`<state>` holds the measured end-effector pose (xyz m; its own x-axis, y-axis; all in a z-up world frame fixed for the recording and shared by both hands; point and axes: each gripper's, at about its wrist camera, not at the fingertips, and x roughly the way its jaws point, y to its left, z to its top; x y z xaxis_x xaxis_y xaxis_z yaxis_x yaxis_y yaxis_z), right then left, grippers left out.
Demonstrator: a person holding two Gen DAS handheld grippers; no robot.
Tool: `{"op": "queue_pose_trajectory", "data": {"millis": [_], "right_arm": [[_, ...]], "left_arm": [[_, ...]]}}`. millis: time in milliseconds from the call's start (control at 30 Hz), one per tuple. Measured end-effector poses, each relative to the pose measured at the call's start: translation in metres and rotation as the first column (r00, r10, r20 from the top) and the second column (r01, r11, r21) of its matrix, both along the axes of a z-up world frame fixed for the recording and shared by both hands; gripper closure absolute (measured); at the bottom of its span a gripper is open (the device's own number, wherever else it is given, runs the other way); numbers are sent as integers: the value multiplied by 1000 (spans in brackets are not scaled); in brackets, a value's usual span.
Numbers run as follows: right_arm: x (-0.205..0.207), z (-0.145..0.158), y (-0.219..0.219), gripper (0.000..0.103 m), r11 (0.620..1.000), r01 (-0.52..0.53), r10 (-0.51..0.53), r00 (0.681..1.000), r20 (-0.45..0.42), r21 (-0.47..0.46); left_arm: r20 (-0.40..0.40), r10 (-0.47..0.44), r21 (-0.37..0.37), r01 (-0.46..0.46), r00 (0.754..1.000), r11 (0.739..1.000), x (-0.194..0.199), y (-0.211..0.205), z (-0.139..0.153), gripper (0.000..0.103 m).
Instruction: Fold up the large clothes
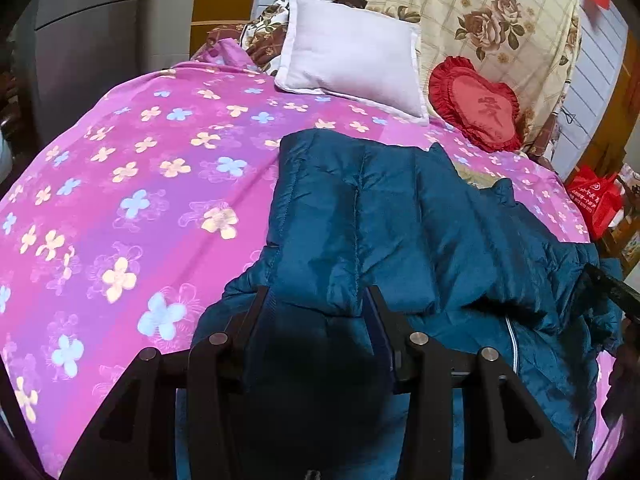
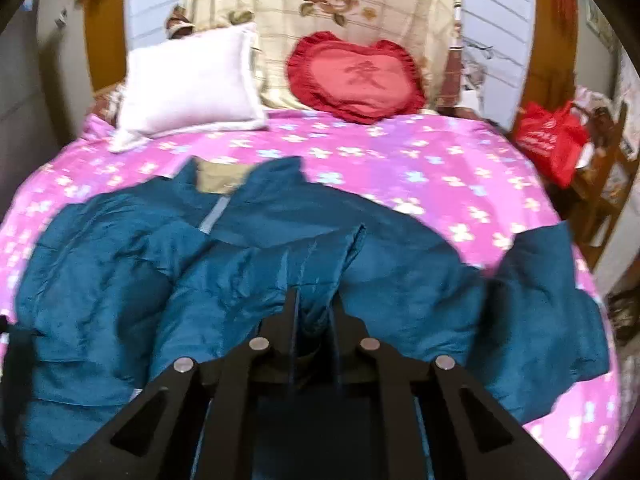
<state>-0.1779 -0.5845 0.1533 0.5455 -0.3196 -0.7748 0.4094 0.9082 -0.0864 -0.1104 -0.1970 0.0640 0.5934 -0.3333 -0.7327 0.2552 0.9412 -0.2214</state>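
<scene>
A large teal padded jacket (image 1: 420, 224) lies front up on a pink flowered bedspread (image 1: 120, 200). My left gripper (image 1: 318, 300) is shut on a thick fold of the jacket near its left side, and the fabric bulges between the fingers. In the right wrist view the jacket (image 2: 120, 264) spreads across the bedspread (image 2: 420, 168), collar toward the pillows, one sleeve (image 2: 540, 304) out to the right. My right gripper (image 2: 314, 300) is shut on a raised fold of jacket fabric near the middle.
A white pillow (image 1: 352, 56) and a red heart cushion (image 1: 476, 104) lie at the head of the bed, against a rose-printed quilt (image 1: 480, 12). A red bag (image 2: 552, 140) sits on a wooden chair to the right of the bed.
</scene>
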Motion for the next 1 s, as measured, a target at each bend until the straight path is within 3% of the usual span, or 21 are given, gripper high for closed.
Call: {"op": "queue_pose_trajectory", "data": {"millis": [167, 300, 467, 533, 600, 667, 733, 867, 1000], "right_arm": [[1, -25, -32, 91, 995, 95, -95, 995, -37, -2], [3, -44, -48, 89, 994, 102, -106, 987, -118, -39], [-22, -15, -56, 65, 986, 165, -165, 986, -36, 3], [-29, -2, -52, 63, 988, 150, -150, 989, 5, 32], [-27, 5, -37, 62, 996, 64, -66, 997, 26, 63], [-16, 2, -21, 62, 994, -44, 44, 999, 6, 95], [-6, -10, -8, 62, 991, -88, 92, 995, -36, 99], [-6, -43, -8, 62, 993, -50, 63, 991, -120, 110], [-31, -64, -21, 62, 989, -23, 39, 993, -108, 146]], "left_arm": [[-15, 1, 32, -1, 1000, 999, 8, -6, -9, 80], [-47, 0, 78, 3, 999, 997, 14, -11, -21, 80], [-28, 0, 75, 2, 1000, 997, 11, -12, -19, 80], [-9, 0, 70, 1, 1000, 998, 9, -12, -15, 80], [7, -1, 73, 1, 1000, 997, 8, -13, -13, 80], [3, -3, 87, 3, 1000, 996, 12, -15, -15, 80], [-18, -2, 93, 4, 1000, 996, 17, -16, -20, 80], [-40, -6, 113, 10, 999, 994, 19, -17, -27, 80], [-34, -15, 140, 19, 999, 990, 18, -22, -28, 80]]}}
